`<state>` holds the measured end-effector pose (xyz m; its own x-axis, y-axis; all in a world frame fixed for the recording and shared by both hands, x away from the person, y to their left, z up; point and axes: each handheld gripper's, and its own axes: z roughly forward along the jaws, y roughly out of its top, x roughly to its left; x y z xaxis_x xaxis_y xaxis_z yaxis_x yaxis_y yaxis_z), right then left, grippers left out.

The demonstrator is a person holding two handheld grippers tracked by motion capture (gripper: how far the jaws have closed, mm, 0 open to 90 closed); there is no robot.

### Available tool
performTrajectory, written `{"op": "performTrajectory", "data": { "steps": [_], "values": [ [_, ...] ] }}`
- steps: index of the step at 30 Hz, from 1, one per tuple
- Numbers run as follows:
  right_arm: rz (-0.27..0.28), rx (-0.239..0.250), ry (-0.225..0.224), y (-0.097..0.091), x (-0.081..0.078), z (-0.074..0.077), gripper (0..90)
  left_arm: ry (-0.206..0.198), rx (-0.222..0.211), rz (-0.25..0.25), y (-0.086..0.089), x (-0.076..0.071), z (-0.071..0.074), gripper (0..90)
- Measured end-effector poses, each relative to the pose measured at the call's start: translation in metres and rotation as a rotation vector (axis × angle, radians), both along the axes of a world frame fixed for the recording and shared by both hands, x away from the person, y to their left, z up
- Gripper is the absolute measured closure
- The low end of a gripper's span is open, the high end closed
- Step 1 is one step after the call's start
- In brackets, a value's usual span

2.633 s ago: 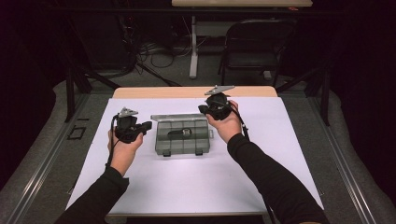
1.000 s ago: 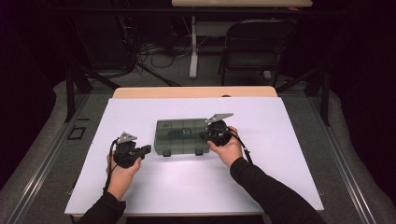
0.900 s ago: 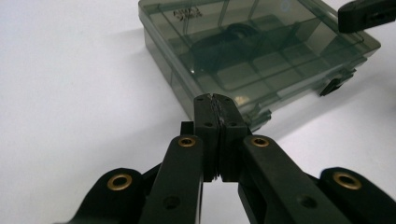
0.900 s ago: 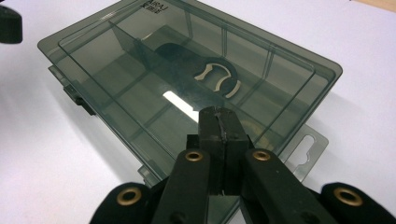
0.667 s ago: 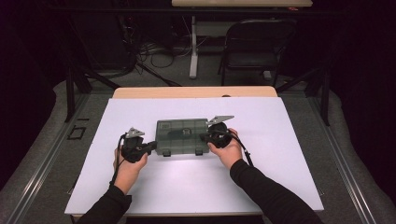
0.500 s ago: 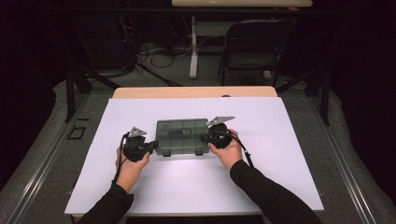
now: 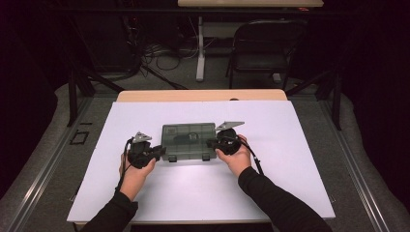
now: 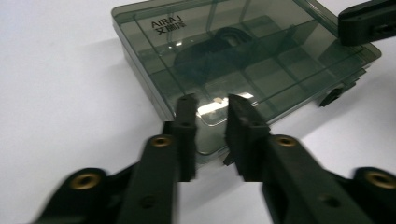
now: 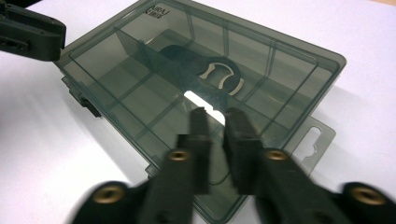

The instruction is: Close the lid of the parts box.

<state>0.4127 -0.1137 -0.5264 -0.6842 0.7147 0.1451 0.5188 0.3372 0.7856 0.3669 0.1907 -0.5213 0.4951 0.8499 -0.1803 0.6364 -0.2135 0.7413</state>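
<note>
A smoky see-through compartment box (image 7: 188,140) lies shut on the white table (image 7: 290,164), with a dark item inside. My left gripper (image 7: 162,152) is at its left end and my right gripper (image 7: 211,143) at its right end. In the left gripper view, the left gripper (image 8: 212,100) hovers over the near edge of the box (image 8: 243,51). Its jaws have just been opening and a narrow gap shows, with nothing clamped. In the right gripper view, the right gripper (image 9: 217,112) has likewise just been opening over the box lid (image 9: 187,60), and its pads press on nothing.
Two small latches (image 7: 188,158) stick out of the box's front edge. Each gripper view catches the other gripper's jaw (image 8: 369,21) (image 9: 30,30) at the far end. Behind the table stand a dark chair (image 7: 266,43) and floor cables (image 7: 154,53).
The left hand has moved up and right to the box's left end. The right hand came forward from the back right corner earlier and has since stayed. Both grippers' jaws have parted slightly.
</note>
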Motion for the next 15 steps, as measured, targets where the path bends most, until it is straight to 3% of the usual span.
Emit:
{"op": "performTrajectory", "data": {
  "steps": [3, 8, 11, 15],
  "values": [
    [-0.007, 0.014, -0.021, -0.004, -0.003, 0.002, 62.8, -0.004, -0.027, 0.008, 0.004, -0.001, 0.001, 61.0],
    [-0.047, -0.002, -0.086, -0.014, -0.015, 0.012, 39.2, -0.05, -0.06, 0.02, 0.018, -0.007, 0.007, 46.7],
    [-0.069, 0.012, -0.118, -0.023, -0.024, 0.017, 31.5, -0.046, -0.065, 0.024, 0.028, -0.011, 0.009, 40.4],
    [-0.095, 0.04, -0.131, -0.037, -0.036, 0.019, 24.6, -0.055, -0.044, 0.005, 0.037, -0.019, 0.01, 40.3]
  ]
}}
